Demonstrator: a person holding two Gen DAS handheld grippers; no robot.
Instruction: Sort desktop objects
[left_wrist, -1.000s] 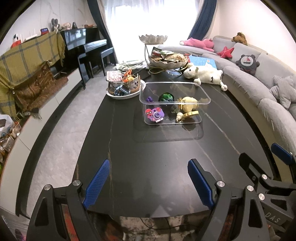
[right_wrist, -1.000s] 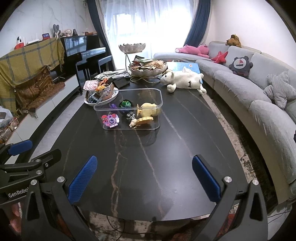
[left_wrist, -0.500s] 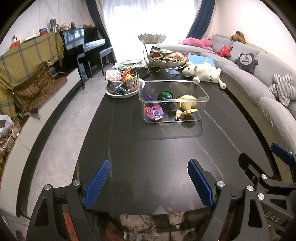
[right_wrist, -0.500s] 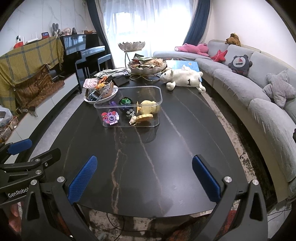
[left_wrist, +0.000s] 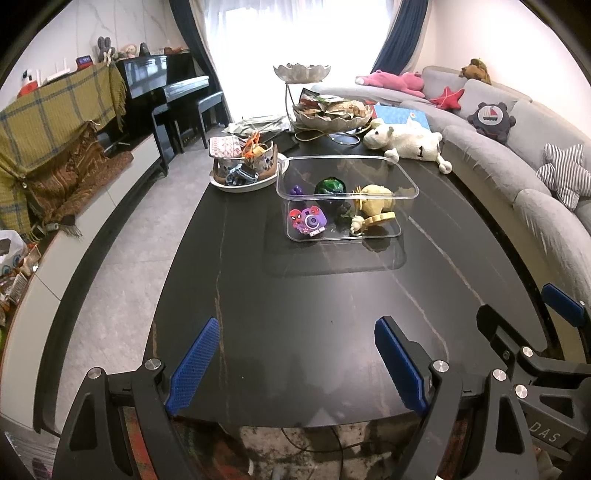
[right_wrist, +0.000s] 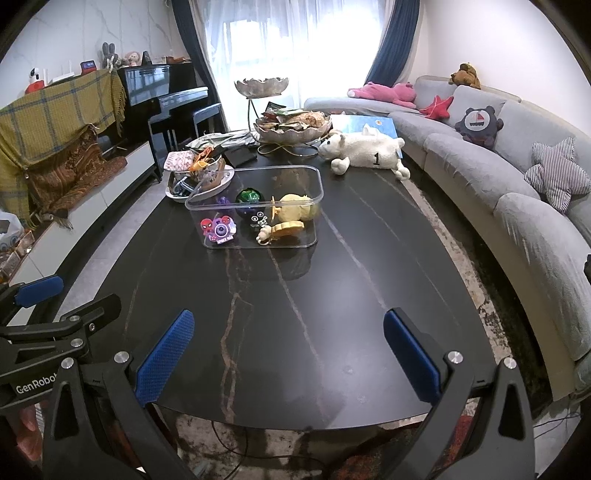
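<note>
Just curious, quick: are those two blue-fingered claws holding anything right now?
Left gripper: open, holding nothing.
Right gripper: open, holding nothing.

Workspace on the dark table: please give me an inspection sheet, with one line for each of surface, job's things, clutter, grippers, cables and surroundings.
Surface: dark table with pale veins; near half bare.
Job's things: clear bin on the table holds a purple toy camera, green ball, yellow toy and small purple figure.
Clutter: white plate with basket of odds, two-tier snack stand, white plush, all behind the bin.
Grippers: left gripper open, holding nothing; right gripper open, holding nothing; both at the near edge.
Cables: a dark cable under the near table edge.
Surroundings: grey sofa to the right, black piano to the left.
</note>
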